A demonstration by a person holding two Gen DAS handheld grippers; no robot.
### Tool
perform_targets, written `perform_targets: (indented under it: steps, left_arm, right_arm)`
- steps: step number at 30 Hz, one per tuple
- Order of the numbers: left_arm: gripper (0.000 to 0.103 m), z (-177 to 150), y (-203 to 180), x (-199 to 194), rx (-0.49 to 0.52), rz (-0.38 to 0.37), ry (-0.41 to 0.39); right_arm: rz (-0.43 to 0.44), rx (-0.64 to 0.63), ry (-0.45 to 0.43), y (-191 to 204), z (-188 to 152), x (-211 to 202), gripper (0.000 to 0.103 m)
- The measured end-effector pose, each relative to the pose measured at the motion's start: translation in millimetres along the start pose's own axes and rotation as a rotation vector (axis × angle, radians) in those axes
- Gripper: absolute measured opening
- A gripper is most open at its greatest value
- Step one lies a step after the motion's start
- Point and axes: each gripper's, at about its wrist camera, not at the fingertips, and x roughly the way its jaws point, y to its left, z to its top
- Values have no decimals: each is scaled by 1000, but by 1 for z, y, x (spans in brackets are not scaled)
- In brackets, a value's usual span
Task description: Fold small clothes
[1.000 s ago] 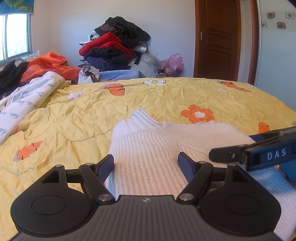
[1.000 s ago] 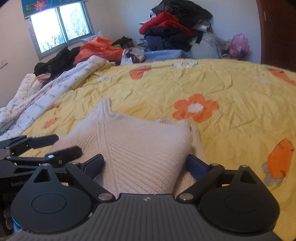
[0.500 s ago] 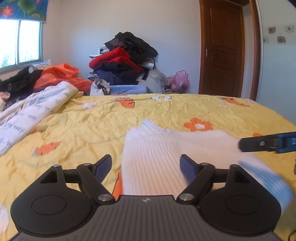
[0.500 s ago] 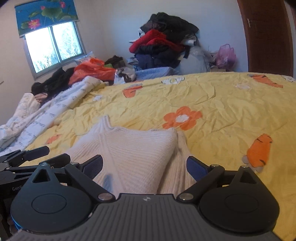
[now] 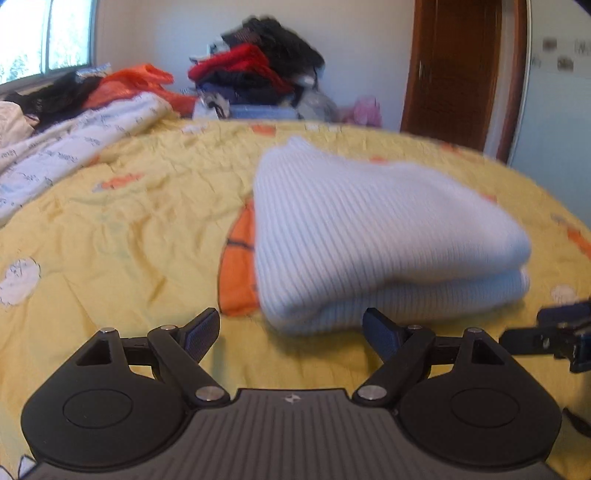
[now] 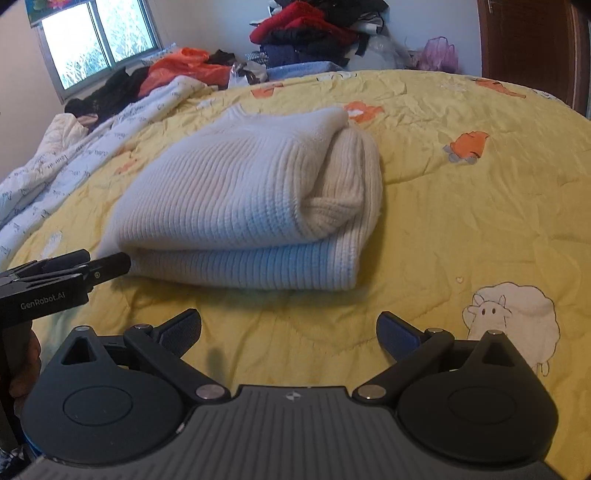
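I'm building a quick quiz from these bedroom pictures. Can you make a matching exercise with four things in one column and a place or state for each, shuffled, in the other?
Things:
1. white sweater
2. left gripper
3. sheep print
4. clothes pile

Places or states:
A. against the far wall, beyond the bed
B. open, holding nothing
C. folded, lying on the yellow bedspread
D. on the bedspread near the right gripper

Pairs: 1-C, 2-B, 3-D, 4-A
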Motion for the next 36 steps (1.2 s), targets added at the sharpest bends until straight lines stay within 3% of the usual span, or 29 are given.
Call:
perform_targets:
  steps: [3, 7, 12, 15, 19, 22, 26, 36]
  left_arm:
    - [85, -11, -10, -5, 62, -16, -11]
    - [86, -9, -18, 7, 108, 17, 13]
    - [102, -10, -11, 16, 47, 35, 4]
    - [102, -13, -10, 15, 40, 51, -4]
    - [103, -10, -9, 17, 43, 38, 3]
    - [103, -10, -9, 17, 48, 25, 3]
    - [103, -10, -9, 18, 48, 23, 3]
    - [103, -8, -8, 20, 45, 18, 10]
  right_arm:
    - [-14, -27, 16, 16, -3, -4, 103]
    - [-48, -60, 24, 26, -5, 3, 103]
    - [-214, -85, -45, 35, -13, 24, 103]
    - [-258, -52, -90, 37, -21, 24, 103]
    - [-301, -7, -74, 35, -15, 28, 103]
    - [-313, 5, -51, 32, -7, 34, 103]
    - [-287, -8, -127, 26, -15, 35, 103]
    - [-296, -9, -132, 27, -15, 35, 103]
